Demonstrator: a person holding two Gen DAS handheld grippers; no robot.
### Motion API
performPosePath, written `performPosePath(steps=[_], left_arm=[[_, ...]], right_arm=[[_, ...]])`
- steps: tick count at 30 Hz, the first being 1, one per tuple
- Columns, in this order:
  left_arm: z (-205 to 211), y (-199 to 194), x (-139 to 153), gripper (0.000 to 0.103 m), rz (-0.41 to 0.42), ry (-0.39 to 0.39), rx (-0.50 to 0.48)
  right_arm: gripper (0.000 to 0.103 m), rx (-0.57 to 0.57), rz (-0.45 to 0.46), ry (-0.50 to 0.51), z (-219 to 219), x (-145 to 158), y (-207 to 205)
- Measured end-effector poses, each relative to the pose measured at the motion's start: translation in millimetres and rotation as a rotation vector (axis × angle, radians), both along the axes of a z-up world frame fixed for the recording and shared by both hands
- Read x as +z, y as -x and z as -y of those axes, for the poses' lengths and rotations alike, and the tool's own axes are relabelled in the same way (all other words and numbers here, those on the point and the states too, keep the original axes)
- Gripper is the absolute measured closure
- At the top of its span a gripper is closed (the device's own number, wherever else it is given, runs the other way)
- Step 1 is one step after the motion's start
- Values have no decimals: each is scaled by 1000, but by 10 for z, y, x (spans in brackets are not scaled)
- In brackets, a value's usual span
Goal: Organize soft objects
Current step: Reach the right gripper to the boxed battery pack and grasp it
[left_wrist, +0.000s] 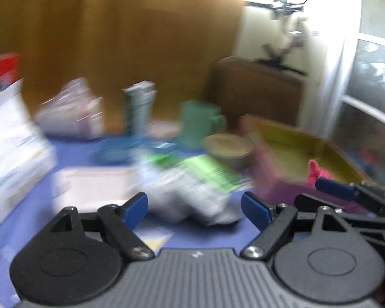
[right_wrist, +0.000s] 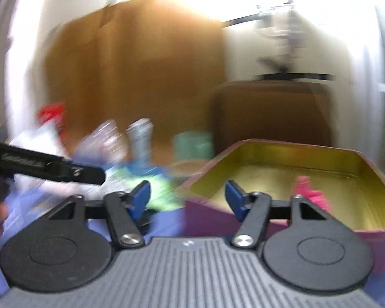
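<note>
Your left gripper: jaws apart, nothing between, over white-green packet on blue table. Your right gripper: jaws apart, empty, beside purple box. Pink thing inside box.

A blue-covered table carries a purple box, green mug, and blurred, perhaps plastic, packets.

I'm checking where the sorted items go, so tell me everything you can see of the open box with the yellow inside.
The box is a shallow rectangular container, purple-pink outside and glossy yellow-gold inside, perhaps metal or coated card. It sits open and upright on the blue table cover, right of the green packet. One pink soft item lies inside near its right part; otherwise its floor looks bare. Blur hides finer detail. Nothing visibly grips it.
</note>
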State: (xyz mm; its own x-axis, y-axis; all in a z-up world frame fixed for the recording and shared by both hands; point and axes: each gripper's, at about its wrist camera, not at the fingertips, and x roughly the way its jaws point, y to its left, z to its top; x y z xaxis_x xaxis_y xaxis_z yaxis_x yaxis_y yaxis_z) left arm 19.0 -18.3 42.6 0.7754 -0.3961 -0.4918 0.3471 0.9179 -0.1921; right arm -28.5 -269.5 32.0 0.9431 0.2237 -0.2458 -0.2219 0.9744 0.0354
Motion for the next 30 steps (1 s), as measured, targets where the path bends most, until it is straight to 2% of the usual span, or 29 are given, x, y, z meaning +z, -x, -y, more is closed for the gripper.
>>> performPosePath(steps=[3, 5, 7, 9, 11, 14, 16, 18, 19, 23, 27, 30], left_arm=[[-265, 15, -198, 20, -21, -37, 70], [-347, 8, -305, 21, -33, -42, 90], [-401, -13, -342, 23, -55, -6, 90], [-443, -21, -317, 22, -28, 33, 87], [-444, -20, -340, 22, -31, 47, 74], [-421, -23, -339, 22, -20, 61, 53], [-428, 4, -344, 22, -12, 71, 44], [-442, 18, -344, 21, -3, 82, 44], [-458, 27, -347, 21, -2, 87, 44], [-485, 34, -352, 20, -4, 106, 49], [-532, 43, -355, 14, -6, 135, 56], [-540, 37, -361, 14, -18, 142, 59]], right_arm=[[47, 119, -58, 104, -409, -79, -238], [47, 158, -88, 143, -583, -123, -442], [46, 169, -138, 160, -673, -168, -687], [46, 170, -177, 170, -741, -211, -840], [43, 160, -203, 198, -799, -260, -913], [27, 154, -206, 258, -893, -340, -946], [24, 154, -199, 293, -947, -385, -989], [30, 164, -212, 308, -984, -434, -1031], [44, 172, -220, 303, -992, -439, -1050], [44, 158, -199, 314, -1014, -406, -960], [46, 195, -164, 314, -989, -329, -592], [70, 259, -160, 345, -992, -306, -266]])
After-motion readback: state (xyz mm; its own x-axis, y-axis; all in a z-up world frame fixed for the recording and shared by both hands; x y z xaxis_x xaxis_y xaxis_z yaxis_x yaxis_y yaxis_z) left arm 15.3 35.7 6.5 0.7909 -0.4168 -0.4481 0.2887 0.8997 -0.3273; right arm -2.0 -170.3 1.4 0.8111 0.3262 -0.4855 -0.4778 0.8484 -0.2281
